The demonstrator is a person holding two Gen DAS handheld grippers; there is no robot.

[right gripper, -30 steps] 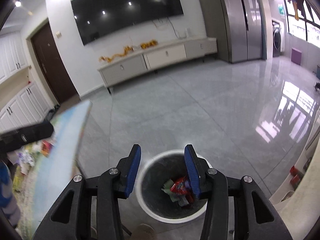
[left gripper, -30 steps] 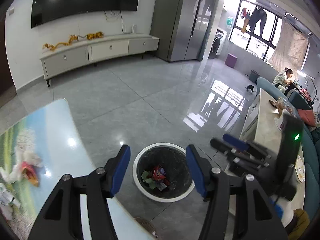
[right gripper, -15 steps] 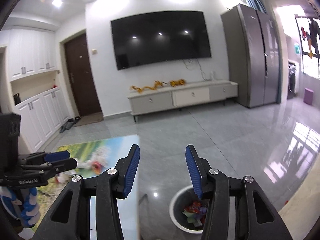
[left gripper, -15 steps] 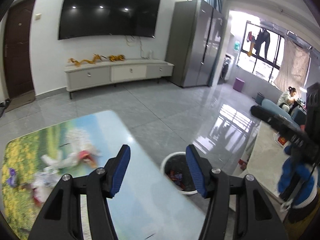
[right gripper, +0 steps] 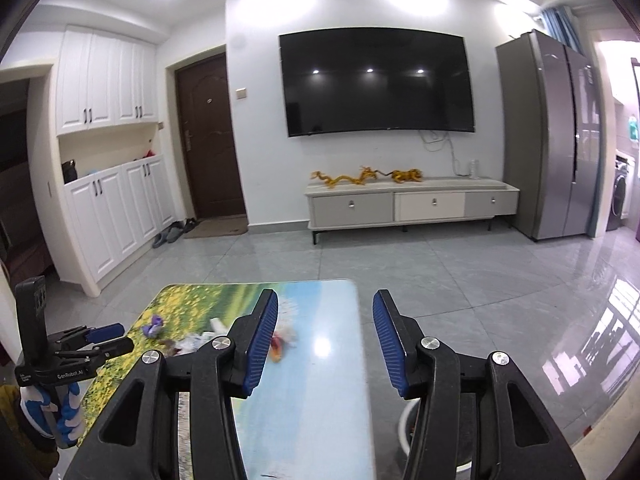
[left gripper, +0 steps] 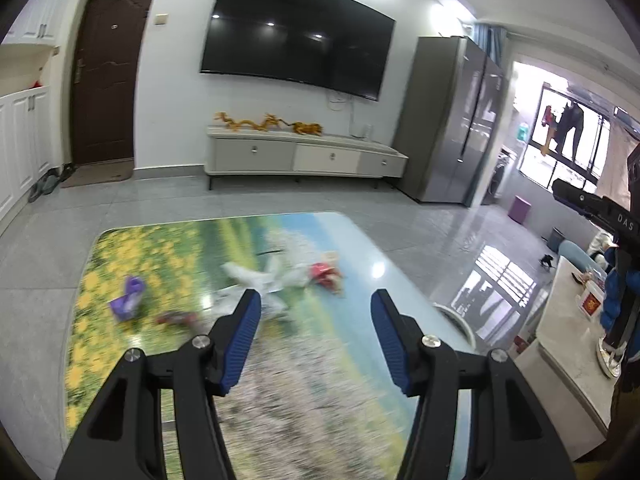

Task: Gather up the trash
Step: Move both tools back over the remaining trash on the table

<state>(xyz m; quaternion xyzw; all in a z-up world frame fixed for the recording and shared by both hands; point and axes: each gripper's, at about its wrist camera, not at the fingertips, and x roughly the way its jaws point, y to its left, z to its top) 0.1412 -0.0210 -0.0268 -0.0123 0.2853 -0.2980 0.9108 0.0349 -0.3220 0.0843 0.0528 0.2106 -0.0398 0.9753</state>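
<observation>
Hovering over a picture-printed surface (left gripper: 352, 248), the left gripper (left gripper: 316, 330) has its fingers spread wide and holds nothing; the right gripper (right gripper: 325, 334) is equally wide and empty. The trash lies scattered on the surface beyond the left gripper: a red wrapper (left gripper: 325, 273), a white crumpled piece (left gripper: 256, 278) just left of the wrapper, a purple scrap (left gripper: 129, 298) farther left again, and what may be a dark red piece (left gripper: 176, 318), too blurred to name. Only a sliver of the white bin rim (left gripper: 460, 322) shows, off the surface's edge to the right of the wrapper. The risk from here appears to be light wrappers skidding on the glossy top under a fast approach, or a fingertip pinching two pieces and dropping one short of the bin.
</observation>
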